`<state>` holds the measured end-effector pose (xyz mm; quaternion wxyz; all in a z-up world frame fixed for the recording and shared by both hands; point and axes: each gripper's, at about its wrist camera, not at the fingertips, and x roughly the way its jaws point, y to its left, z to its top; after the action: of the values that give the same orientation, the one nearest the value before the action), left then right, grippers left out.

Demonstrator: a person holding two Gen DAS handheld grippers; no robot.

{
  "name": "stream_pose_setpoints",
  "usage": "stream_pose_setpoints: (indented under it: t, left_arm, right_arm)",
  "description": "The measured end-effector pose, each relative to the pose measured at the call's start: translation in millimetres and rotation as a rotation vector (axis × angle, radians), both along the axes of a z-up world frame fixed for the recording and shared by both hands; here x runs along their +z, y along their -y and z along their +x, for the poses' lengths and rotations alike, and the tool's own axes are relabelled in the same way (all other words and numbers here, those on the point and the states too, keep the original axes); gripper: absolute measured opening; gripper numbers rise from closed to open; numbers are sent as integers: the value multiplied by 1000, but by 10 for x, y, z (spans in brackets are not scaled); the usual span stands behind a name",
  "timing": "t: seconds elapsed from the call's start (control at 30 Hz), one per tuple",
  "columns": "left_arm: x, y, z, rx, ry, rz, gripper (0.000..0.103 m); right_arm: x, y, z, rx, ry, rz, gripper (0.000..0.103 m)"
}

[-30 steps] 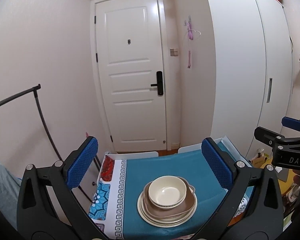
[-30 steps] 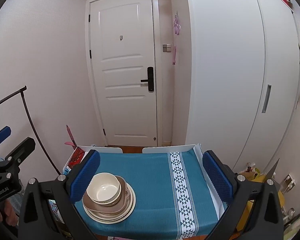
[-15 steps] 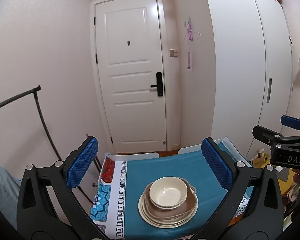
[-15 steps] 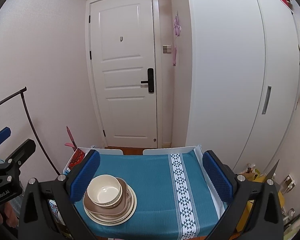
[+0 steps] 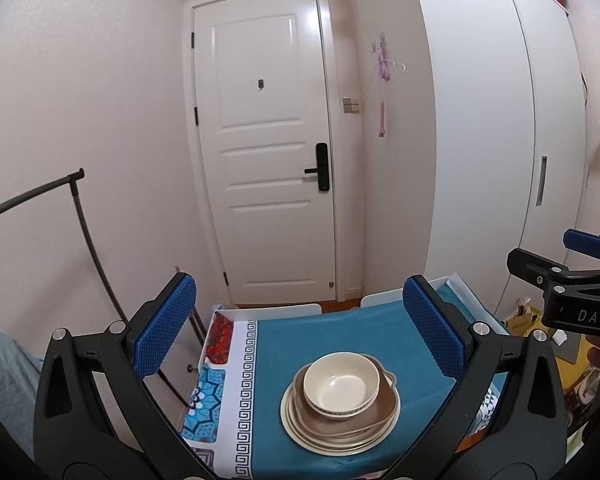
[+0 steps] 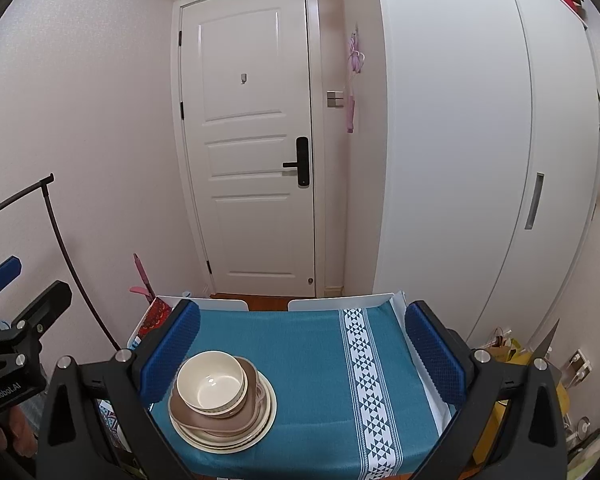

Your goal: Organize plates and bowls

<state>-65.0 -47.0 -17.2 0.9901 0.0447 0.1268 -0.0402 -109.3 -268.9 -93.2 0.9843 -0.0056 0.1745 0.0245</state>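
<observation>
A cream bowl [image 5: 341, 384] [image 6: 211, 381] sits on top of a stack: under it a brown dish [image 5: 374, 414] [image 6: 220, 420], then cream plates [image 5: 328, 438] [image 6: 260, 426]. The stack stands on a teal tablecloth [image 5: 340, 332] [image 6: 308, 360]. My left gripper [image 5: 300, 328] is open, held above and short of the stack, nothing between its blue pads [image 5: 166, 326]. My right gripper [image 6: 302, 344] is open too, with the stack low near its left pad [image 6: 172, 354]. Each gripper shows at the edge of the other's view.
The small table has white raised edges [image 6: 340, 302]. Behind it are a white door [image 5: 268, 152] and a white wardrobe [image 6: 480, 140]. A black clothes rail [image 5: 76, 216] stands at left. Bags and clutter [image 6: 508, 352] lie on the floor at right.
Both grippers have drifted only slightly; the stack sits a touch further right in both views. Nothing was gripped or released.
</observation>
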Motion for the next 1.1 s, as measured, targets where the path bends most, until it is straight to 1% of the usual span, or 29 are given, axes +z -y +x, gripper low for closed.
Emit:
stream_pose_setpoints:
  t: [0.6, 0.8, 1.1]
  left_arm:
    - [-11, -23, 50, 9, 6, 6, 103]
    - [-16, -60, 83, 21, 22, 3, 103]
    - [-39, -59, 213, 35, 21, 15, 103]
  right_arm:
    - [-4, -12, 8, 1, -1, 1, 102]
    - [10, -40, 68, 0, -6, 0, 102]
    - [-15, -109, 176, -1, -21, 1, 102]
